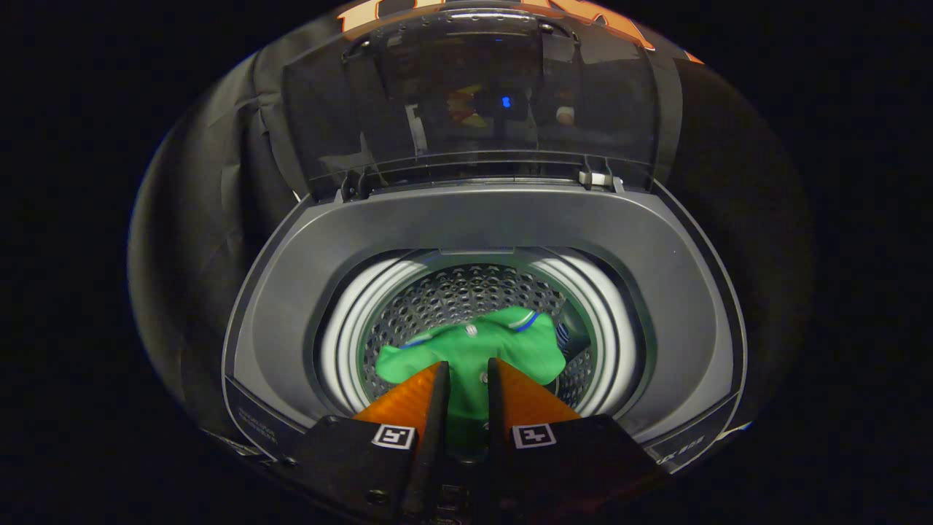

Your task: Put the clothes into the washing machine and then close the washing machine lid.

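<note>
Clothes lie in the washing machine (306, 306): a green shirt (474, 350) with blue trim and small pale buttons, crumpled soft against the perforated steel drum (466, 292). A wide, smooth white ring runs around the drum's mouth, set in a rounded grey plastic top deck. The hand-held gripper (464, 375) hangs over the opening with its two orange, finely ribbed wedge-shaped fingers (408, 401) drawn close together, a narrow gap between them, and green cloth fills that gap; whether both fingers press on the cloth cannot be told. Each finger's black base carries a small square black-and-white marker. Beyond the drum the dark, see-through lid (474, 95) stands raised on its hinges, glossy with reflections, against the booth's black cloth wall.
</note>
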